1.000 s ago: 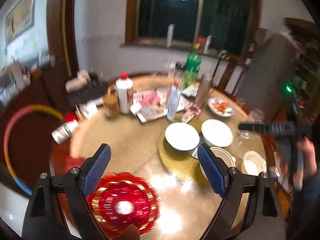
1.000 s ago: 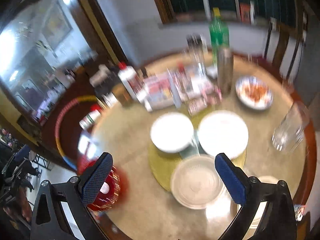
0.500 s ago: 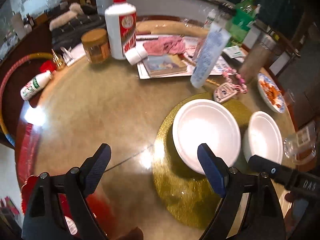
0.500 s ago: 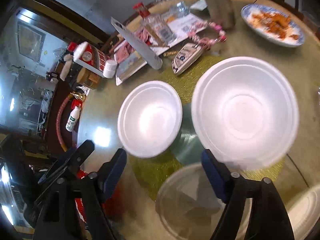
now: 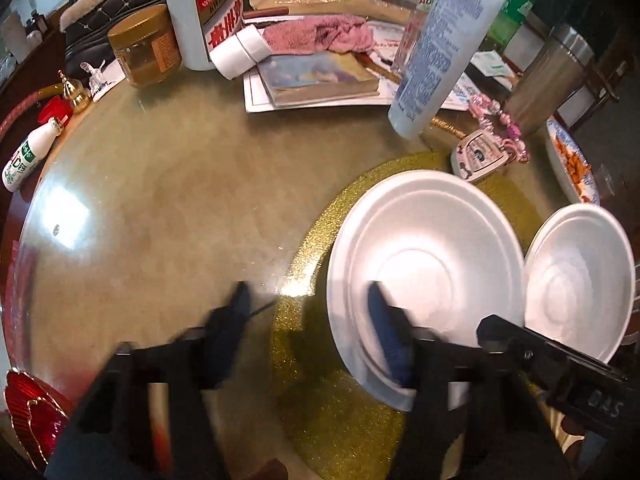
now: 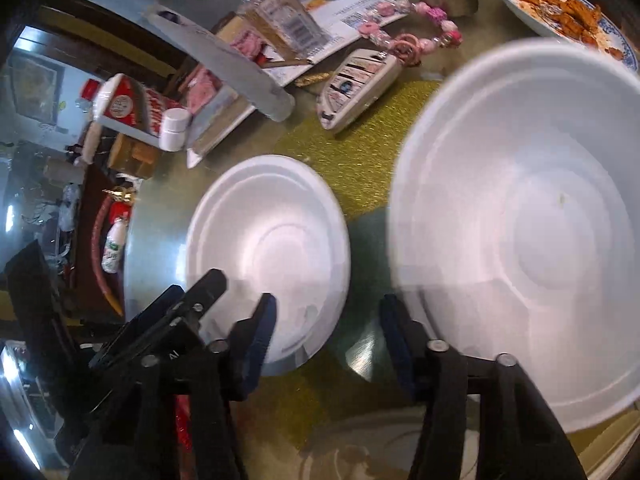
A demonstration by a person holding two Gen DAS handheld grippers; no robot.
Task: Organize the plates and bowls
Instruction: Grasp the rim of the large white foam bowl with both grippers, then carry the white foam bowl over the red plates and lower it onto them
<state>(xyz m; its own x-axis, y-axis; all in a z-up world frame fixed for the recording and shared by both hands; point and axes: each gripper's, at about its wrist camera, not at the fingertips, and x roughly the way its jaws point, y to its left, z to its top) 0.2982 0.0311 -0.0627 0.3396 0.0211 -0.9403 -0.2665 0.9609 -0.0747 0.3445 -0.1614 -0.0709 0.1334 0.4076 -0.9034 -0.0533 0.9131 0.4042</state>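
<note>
Both grippers dropped, jaws closing astride bowl rims

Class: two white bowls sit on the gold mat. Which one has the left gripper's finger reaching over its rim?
The left-hand bowl, nearer the tube; the closing left gripper straddles its rim. The other bowl sits beside the food plate.

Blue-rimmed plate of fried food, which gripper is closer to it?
Right. The right gripper, jaws closing at the rim of the white bowl next to the plate; the left gripper, closing over the farther bowl's rim.
</note>
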